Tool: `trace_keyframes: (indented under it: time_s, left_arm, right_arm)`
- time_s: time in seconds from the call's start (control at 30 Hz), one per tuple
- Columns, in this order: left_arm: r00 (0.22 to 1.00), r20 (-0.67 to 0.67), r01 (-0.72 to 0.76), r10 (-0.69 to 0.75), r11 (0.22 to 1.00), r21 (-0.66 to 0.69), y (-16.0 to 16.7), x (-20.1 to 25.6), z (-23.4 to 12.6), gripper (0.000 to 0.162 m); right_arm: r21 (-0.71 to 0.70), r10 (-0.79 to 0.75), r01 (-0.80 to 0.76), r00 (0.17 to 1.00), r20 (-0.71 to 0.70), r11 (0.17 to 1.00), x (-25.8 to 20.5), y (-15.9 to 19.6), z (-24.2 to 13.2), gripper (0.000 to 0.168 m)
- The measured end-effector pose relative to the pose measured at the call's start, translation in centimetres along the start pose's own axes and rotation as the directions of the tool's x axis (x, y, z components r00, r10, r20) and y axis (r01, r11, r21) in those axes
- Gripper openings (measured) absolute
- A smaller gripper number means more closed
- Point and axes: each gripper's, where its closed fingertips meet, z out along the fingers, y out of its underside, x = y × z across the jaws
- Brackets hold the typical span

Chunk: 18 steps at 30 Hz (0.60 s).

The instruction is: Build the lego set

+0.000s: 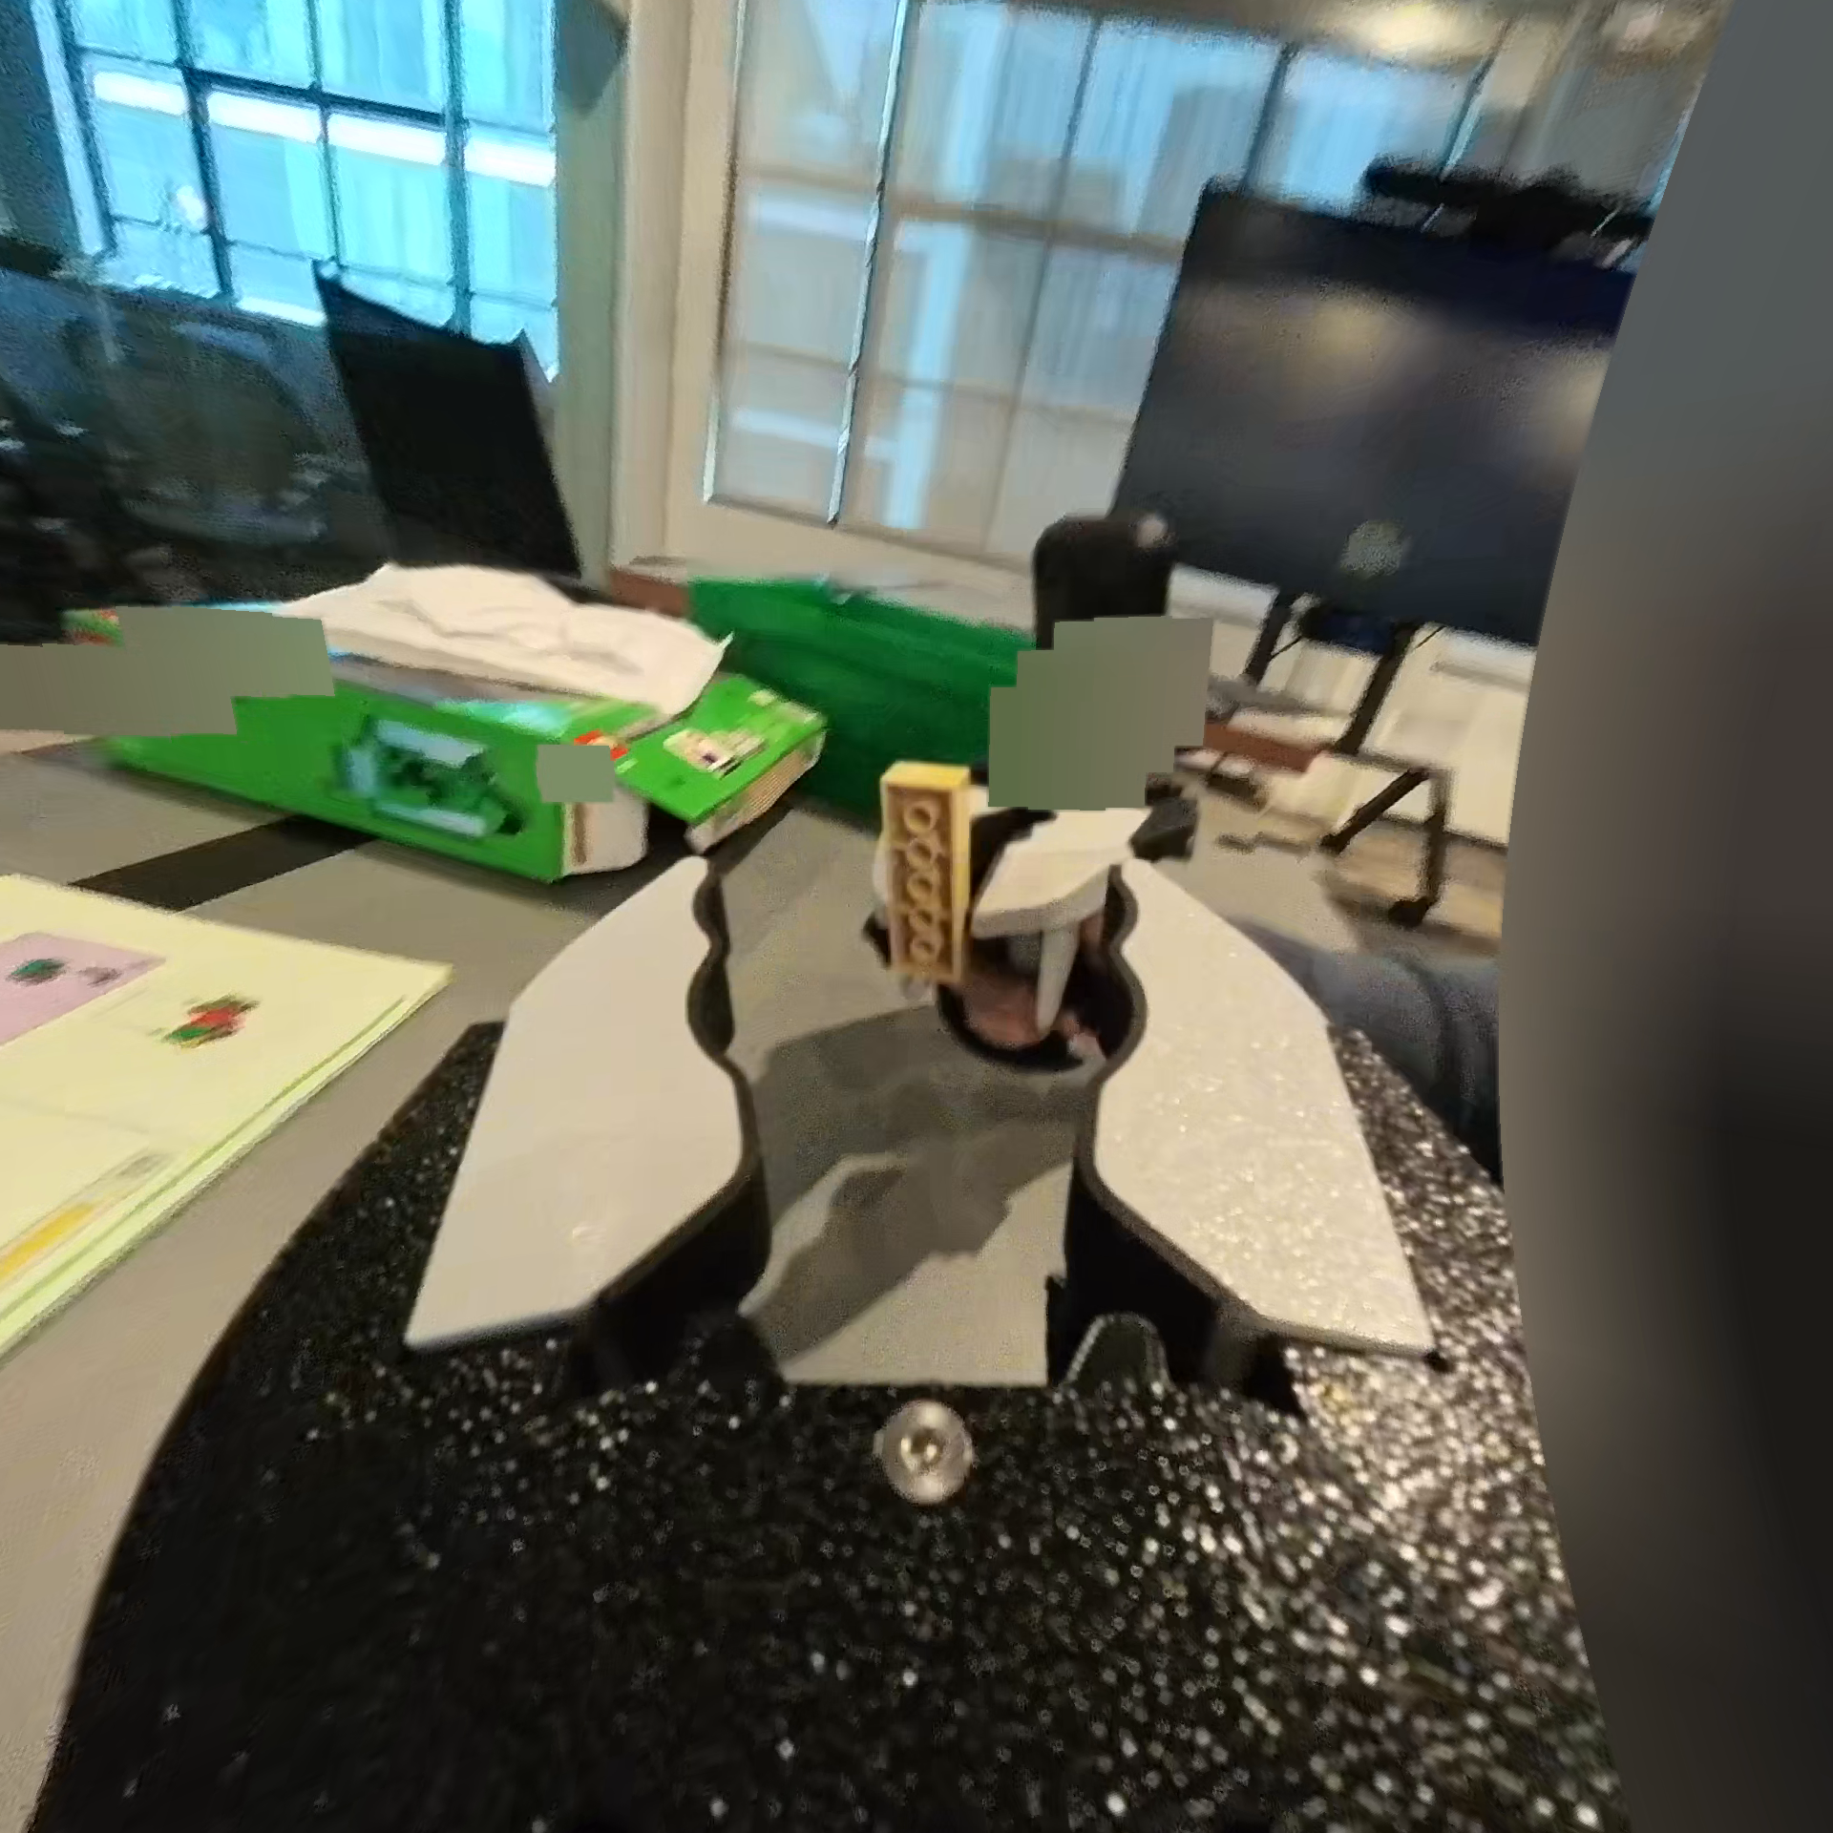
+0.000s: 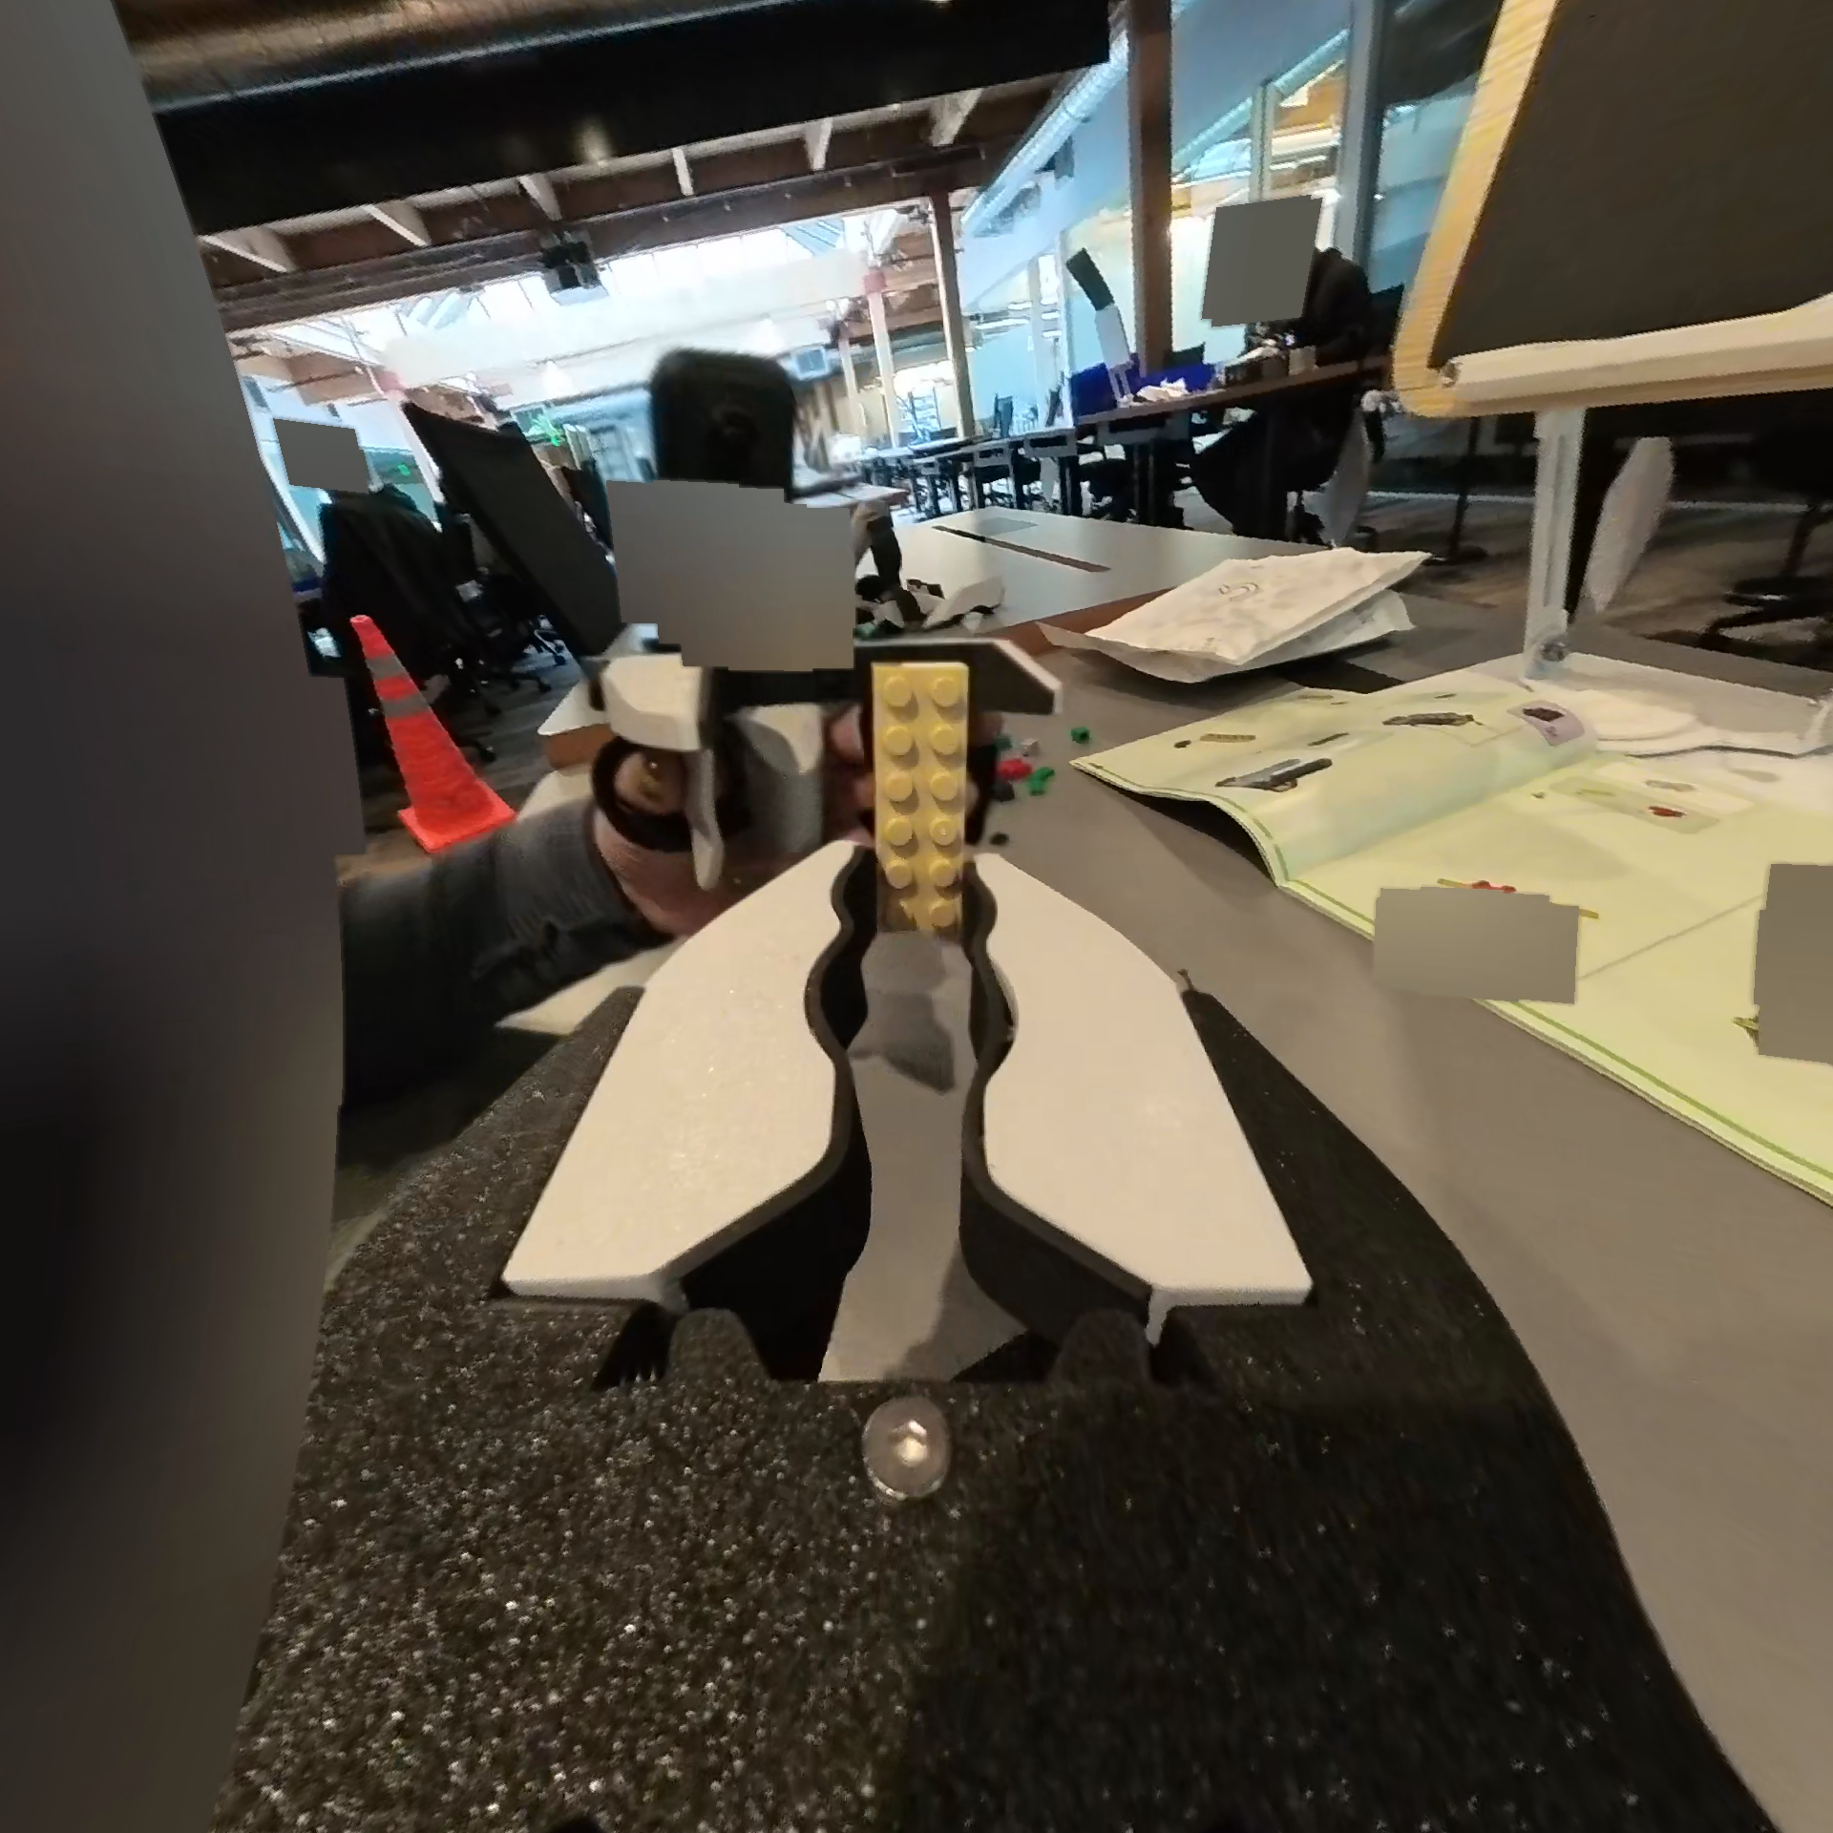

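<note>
Jaws: right gripper [image 2: 917,898] clamped on the lower end of a tan 2x6 lego plate [image 2: 920,784] held upright in the air over the grey table [image 2: 1488,1240], left gripper [image 1: 917,883] spread apart, holding nothing, facing it.

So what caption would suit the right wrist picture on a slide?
Right gripper pinches a long yellow Lego plate upright above the grey table.

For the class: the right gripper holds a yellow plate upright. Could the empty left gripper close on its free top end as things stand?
Probably yes. The left gripper is open and empty, facing the yellow plate. The right gripper pinches only its lower end, so the upper part stands clear, with nothing visible between.
</note>
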Motion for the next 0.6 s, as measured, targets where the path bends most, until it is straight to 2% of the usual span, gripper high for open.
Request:
trace_keyframes:
  time_s: [0.1, 0.23, 0.3, 0.43, 0.53, 0.6]
  left_arm:
    - [0.987, 0.12, -0.097, 0.11, 0.989, -0.108, 0.3, -0.5, -1.9, 0.073]
    - [0.958, 0.223, -0.159, 0.182, 0.98, -0.115, -0.6, 0.3, -5.9, 0.066]
    - [0.936, 0.288, -0.175, 0.202, 0.978, -0.115, -0.9, 0.1, -8.6, 0.058]
    - [0.847, 0.466, -0.184, 0.253, 0.964, -0.19, -1.0, -1.6, -14.8, 0.054]
    - [0.761, 0.589, -0.138, 0.272, 0.955, -0.262, -0.6, -3.1, -19.6, 0.054]
    - [0.722, 0.638, -0.119, 0.266, 0.957, -0.265, -0.7, -3.3, -22.3, 0.054]
  right_arm:
    - [-0.041, -0.028, 0.027, 0.999, -0.035, 0.999, 0.5, 0.4, -0.3, 0.016]
    - [-0.083, -0.035, 0.03, 0.998, -0.055, 0.996, 0.7, 1.0, 0.2, 0.016]
    - [-0.129, -0.053, 0.044, 0.996, -0.067, 0.991, 0.7, 1.4, 0.5, 0.016]
    - [-0.255, -0.127, 0.093, 0.984, -0.121, 0.962, 1.7, 2.2, 0.7, 0.016]
    - [-0.33, -0.158, 0.106, 0.978, -0.136, 0.938, 2.3, 2.6, 0.7, 0.016]
    - [-0.391, -0.185, 0.116, 0.972, -0.144, 0.913, 2.9, 3.0, 0.6, 0.016]
